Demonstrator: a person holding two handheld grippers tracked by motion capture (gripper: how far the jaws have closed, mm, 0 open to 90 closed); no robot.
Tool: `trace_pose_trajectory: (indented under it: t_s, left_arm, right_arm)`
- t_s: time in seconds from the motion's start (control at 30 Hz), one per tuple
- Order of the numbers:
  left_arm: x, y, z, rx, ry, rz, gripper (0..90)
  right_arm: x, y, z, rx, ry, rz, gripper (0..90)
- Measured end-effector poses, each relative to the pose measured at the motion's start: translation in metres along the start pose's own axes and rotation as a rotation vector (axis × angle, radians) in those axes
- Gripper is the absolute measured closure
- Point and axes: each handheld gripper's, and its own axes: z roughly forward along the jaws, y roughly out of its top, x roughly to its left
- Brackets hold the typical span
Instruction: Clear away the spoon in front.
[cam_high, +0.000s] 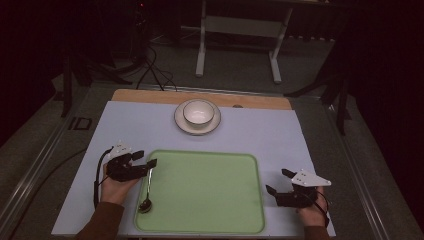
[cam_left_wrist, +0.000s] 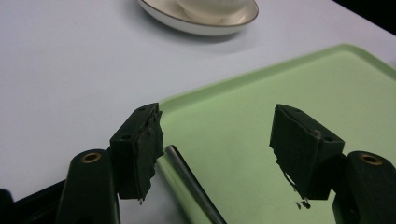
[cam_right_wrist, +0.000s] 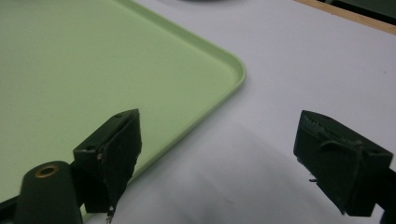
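A: Where is the spoon (cam_high: 148, 187) lying?

B: On the green tray (cam_high: 210, 200), along its left rim. Its long axis runs nearly straight toward and away from the person: the bowl end sits at the near left corner, and the handle points away, toward the far side of the table.

A: And the left gripper (cam_high: 145, 159)?

B: Its jaws are spread wide above the handle's far end. In the left gripper view the handle (cam_left_wrist: 191, 186) passes just beside the left pad, with nothing pressing on it.

A: The right gripper (cam_high: 280, 181)?

B: Spread apart and empty, resting off the tray's right edge over the white mat (cam_high: 280, 135). Farther back, a white bowl (cam_high: 199, 112) sits on a saucer (cam_high: 181, 123).
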Motion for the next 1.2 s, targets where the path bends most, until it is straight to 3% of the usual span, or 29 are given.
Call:
trace_pose_trajectory:
  t_s: [0.1,0.5,0.83,1.2]
  left_arm:
    - [-0.002,0.002,-0.009,-0.024,0.028,0.023,34.1]
    - [-0.005,0.001,-0.034,-0.042,0.084,0.083,36.3]
    - [0.006,-0.006,-0.055,-0.072,0.138,0.059,35.8]
    - [0.017,-0.009,-0.060,-0.077,0.181,0.036,35.0]
  right_arm:
    - [0.000,0.000,0.000,-0.003,0.001,0.001,15.0]
    - [-0.001,0.000,-0.002,-0.013,-0.003,0.004,15.1]
    - [-0.003,0.000,-0.006,-0.046,-0.006,0.018,15.2]
    - [-0.006,0.001,-0.013,-0.107,-0.020,0.037,15.1]
